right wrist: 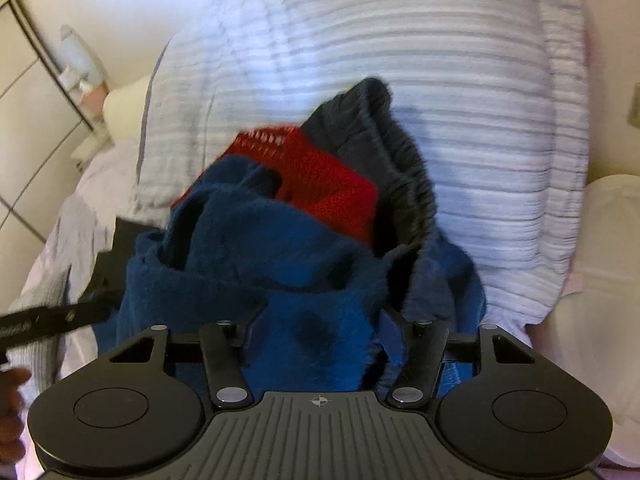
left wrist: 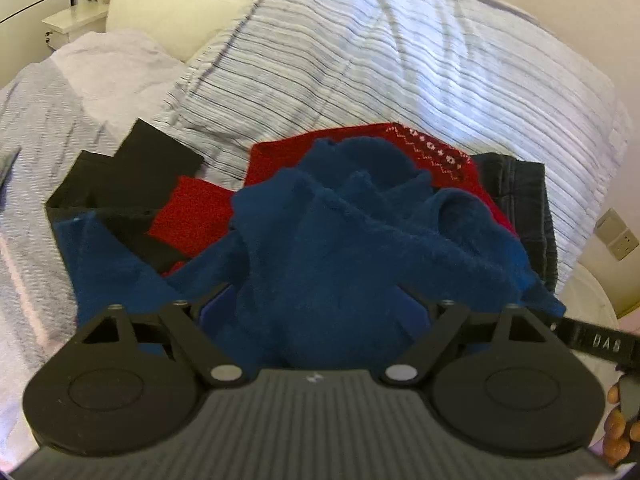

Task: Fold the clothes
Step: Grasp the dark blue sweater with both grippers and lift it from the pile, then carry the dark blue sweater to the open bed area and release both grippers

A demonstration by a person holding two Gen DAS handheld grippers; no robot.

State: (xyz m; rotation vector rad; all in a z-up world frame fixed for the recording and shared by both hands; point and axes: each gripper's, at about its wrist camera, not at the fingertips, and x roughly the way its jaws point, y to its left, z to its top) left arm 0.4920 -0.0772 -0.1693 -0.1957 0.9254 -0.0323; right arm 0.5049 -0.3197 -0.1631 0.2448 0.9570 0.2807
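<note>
A blue fleece (left wrist: pixel 320 248) is seen bunched up in front. A red knit (left wrist: pixel 280 160) and dark garments (left wrist: pixel 516 196) are piled behind it.

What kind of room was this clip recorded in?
Most likely a bedroom. The clothes pile sits on a bed with a striped duvet, a cream pillow lies at its head, and a small white bedside stand is next to it. A wall socket shows too.

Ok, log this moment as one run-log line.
task: fold clothes | left gripper: shut on blue fleece | right gripper: shut on blue fleece | pile: red sweater, dark pants | surface: striped duvet
</note>
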